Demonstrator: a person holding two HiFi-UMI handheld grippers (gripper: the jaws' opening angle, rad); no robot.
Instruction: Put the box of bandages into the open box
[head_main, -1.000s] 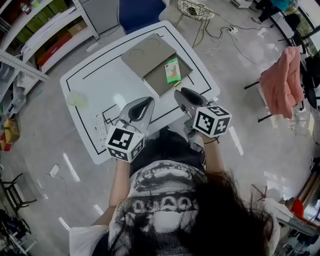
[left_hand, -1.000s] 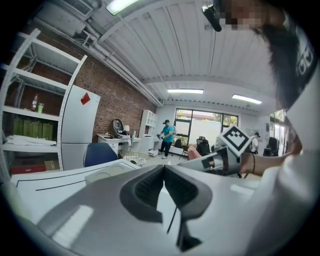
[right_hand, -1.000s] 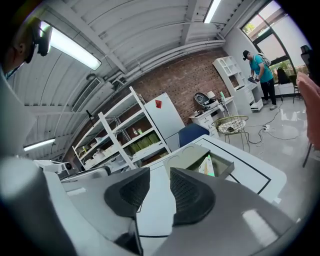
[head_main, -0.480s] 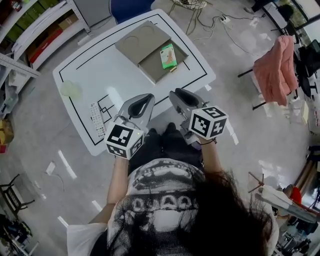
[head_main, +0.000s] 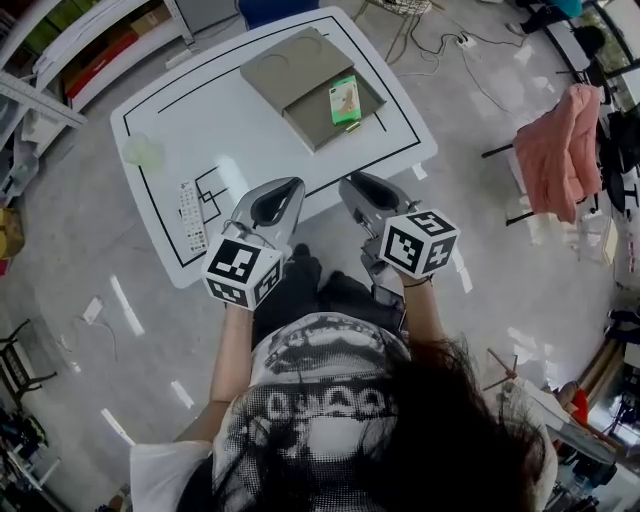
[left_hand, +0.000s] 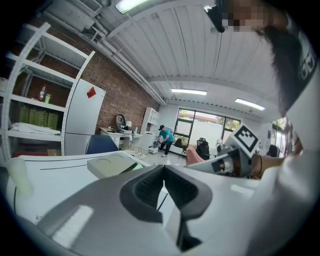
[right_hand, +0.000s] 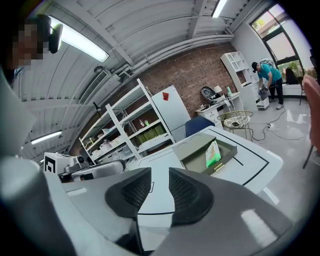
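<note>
White table (head_main: 200, 130), black lines marked on its top. All places below are reckoned from the open box.

Open box (head_main: 310, 122): greyish, on the far half of the table. Its lid is folded back flat on the far-left side and its tray is on the near-right side.

Left gripper (head_main: 285, 190): well short of the open box, on the near side, over the table's near edge and close to the person's body. Its own view shows the pads meeting at the tips with nothing between them.

Right gripper (head_main: 355, 188): also well short of the open box on the near side, just right of the left one. The jaws have just been closing somewhat and now stand about half apart. Bare table shows through the gap, so it holds nothing.

Bandage box (head_main: 345, 100): green, already inside the tray of the open box, toward its right end.
- Its long axis runs roughly away from the person.
- It seems to stand on edge, slightly tilted. Whether it leans on the tray wall I cannot tell from here.

Key relation: the bandage box lies ahead of both grippers, a little right of the midline between them, so the right gripper is the nearer. Judged from how things lie, the placing looks done, and neither gripper is near enough to touch anything.

Hard to make out:
- a pale greenish patch (head_main: 145, 152) well left of the open box; what it is I cannot tell
- a small printed strip (head_main: 190, 212) to the open box's near-left, print too small to read
- the tray floor under the bandage box, which is hidden
</note>
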